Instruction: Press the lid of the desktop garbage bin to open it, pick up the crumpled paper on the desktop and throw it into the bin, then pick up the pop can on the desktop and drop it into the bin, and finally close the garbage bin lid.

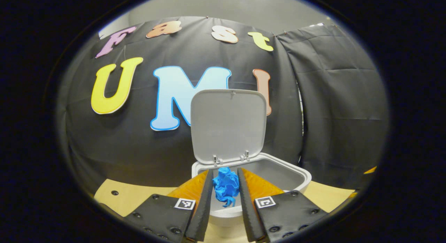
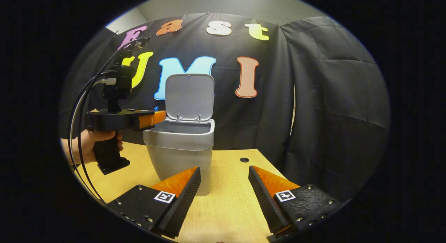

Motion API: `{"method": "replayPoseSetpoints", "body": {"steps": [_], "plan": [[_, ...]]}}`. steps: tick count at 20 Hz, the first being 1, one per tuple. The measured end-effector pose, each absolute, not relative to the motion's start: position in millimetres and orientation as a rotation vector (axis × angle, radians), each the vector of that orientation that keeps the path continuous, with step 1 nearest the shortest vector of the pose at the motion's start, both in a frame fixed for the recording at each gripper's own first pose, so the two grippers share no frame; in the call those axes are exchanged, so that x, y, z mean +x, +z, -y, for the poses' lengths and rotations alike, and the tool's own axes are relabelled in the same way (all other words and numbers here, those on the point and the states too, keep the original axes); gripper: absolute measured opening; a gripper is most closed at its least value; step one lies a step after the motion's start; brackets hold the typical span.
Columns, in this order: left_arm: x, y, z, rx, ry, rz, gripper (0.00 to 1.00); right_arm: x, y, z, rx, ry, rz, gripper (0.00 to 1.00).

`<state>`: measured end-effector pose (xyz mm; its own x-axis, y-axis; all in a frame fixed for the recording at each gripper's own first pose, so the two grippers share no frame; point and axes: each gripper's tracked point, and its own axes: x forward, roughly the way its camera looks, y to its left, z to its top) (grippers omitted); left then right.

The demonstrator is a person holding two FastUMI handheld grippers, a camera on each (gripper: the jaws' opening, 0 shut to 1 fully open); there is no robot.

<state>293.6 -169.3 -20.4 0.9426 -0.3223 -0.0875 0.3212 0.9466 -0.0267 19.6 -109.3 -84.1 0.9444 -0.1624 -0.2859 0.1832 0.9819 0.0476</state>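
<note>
Over the near rim of the garbage bin (image 1: 302,176), in the left gripper view, the left gripper (image 1: 225,190) pinches the blue crumpled paper (image 1: 226,187) between both fingers, the wad hanging just above the open mouth. Behind it the lid (image 1: 228,126) stands upright on its hinges. In the right gripper view, a hand (image 2: 91,142) at the left holds that gripper level by its handle, its tips reaching over the bin's left edge. Bare wooden table (image 2: 230,204) lies to the right of the bin, up to the booth's cloth wall. At the bottom, the right gripper (image 2: 223,187) is spread wide with nothing between its fingers, low over the table.
</note>
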Motion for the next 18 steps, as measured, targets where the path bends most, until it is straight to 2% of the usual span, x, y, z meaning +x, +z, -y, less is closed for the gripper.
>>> {"method": "replayPoseSetpoints", "body": {"steps": [1, 4, 7, 10, 11, 12, 14, 15, 18], "plan": [[293.0, -21.7, 170.1, -0.01, -0.328, -0.094, 0.5, 18.1, -83.9, 108.8, 0.077, -0.174, -0.284, 0.89], [291.6, -25.2, 174.4, -0.013, -0.332, -0.104, 0.56, 14.6, -83.0, 107.8, 0.074, -0.169, -0.279, 0.89], [286.7, -30.1, 173.7, -0.014, -0.326, -0.124, 0.76, 9.2, -82.3, 107.2, 0.079, -0.165, -0.276, 0.89], [276.0, -24.3, 168.9, -0.024, -0.315, -0.114, 0.86, 3.7, -81.5, 104.1, 0.075, -0.159, -0.275, 0.89], [271.7, -21.3, 166.8, -0.027, -0.311, -0.106, 0.84, 2.5, -81.4, 102.5, 0.074, -0.156, -0.275, 0.89], [266.2, -18.3, 164.0, -0.028, -0.308, -0.099, 0.91, 0.1, -83.0, 101.2, 0.076, -0.152, -0.276, 0.89], [256.8, -15.4, 157.7, -0.019, -0.302, -0.091, 0.87, -2.1, -79.8, 95.5, 0.083, -0.146, -0.27, 0.89], [251.1, -13.1, 153.1, -0.017, -0.297, -0.087, 0.94, -2.7, -77.7, 92.5, 0.086, -0.141, -0.265, 0.89], [232.0, -5.0, 138.4, -0.027, -0.277, -0.075, 0.93, -5.7, -74.8, 79.1, 0.083, -0.12, -0.254, 0.89]]}}
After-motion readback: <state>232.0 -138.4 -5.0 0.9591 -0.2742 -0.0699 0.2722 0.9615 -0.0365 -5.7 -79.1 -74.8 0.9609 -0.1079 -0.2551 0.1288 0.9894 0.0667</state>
